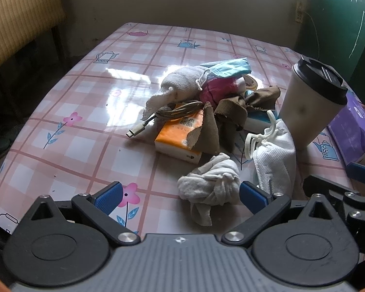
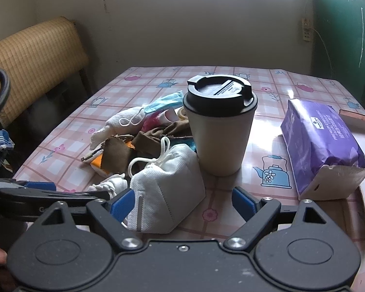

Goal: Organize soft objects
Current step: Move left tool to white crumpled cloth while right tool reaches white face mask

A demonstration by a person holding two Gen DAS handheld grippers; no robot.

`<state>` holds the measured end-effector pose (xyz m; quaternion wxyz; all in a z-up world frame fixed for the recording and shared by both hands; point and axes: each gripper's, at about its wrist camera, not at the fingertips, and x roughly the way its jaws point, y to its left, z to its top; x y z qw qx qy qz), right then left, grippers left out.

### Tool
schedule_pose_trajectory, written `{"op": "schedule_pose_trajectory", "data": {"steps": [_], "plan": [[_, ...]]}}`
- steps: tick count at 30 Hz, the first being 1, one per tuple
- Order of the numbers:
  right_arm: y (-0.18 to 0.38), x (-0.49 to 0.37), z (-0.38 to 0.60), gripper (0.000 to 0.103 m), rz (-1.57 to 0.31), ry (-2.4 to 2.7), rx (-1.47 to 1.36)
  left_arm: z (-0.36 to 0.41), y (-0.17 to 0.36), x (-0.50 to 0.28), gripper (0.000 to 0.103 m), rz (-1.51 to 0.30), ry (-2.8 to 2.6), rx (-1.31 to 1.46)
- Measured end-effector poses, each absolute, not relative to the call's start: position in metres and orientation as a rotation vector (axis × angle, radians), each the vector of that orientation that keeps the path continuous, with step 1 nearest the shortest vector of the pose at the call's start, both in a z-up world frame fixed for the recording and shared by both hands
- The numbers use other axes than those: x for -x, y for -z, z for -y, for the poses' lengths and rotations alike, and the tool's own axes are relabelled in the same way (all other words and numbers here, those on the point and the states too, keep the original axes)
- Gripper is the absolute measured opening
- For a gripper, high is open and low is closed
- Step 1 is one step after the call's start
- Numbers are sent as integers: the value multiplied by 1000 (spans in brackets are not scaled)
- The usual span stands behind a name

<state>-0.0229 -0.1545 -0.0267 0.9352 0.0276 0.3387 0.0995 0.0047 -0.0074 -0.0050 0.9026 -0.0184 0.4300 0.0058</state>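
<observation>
2 tools, yours, both with jaws spread wide and nothing clamped. Left tool [image 1: 180, 194] sits low over the table [image 1: 85, 102]; a crumpled grey cloth [image 1: 210, 186] lies between its fingers, untouched. Right tool [image 2: 182, 202] has the white folded mask [image 2: 168, 194] between its fingers, against the left pad. 1 lidded paper cup [image 2: 219, 131] stands upright behind the mask; contents cannot be told. Purple tissue pack [image 2: 321, 146] lies to its right. Remaining cloths, blue mask [image 1: 228, 69] and orange tissue packet [image 1: 177, 136] are heaped mid-table.

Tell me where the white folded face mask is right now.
The white folded face mask lies on the table just ahead of the open right gripper, left of its middle, with the paper cup right behind it and a crumpled grey cloth beside it.
</observation>
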Motion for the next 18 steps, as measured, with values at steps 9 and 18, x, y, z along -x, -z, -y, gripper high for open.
{"op": "schedule_pose_trajectory", "data": {"steps": [9,18], "plan": [[28,22,155,101,-698,-199,-57,11,8,-9,103,-914,-6,34],[30,19,153,101,-709,-207,-53,13,12,-12,103,-918,-5,15]]}}
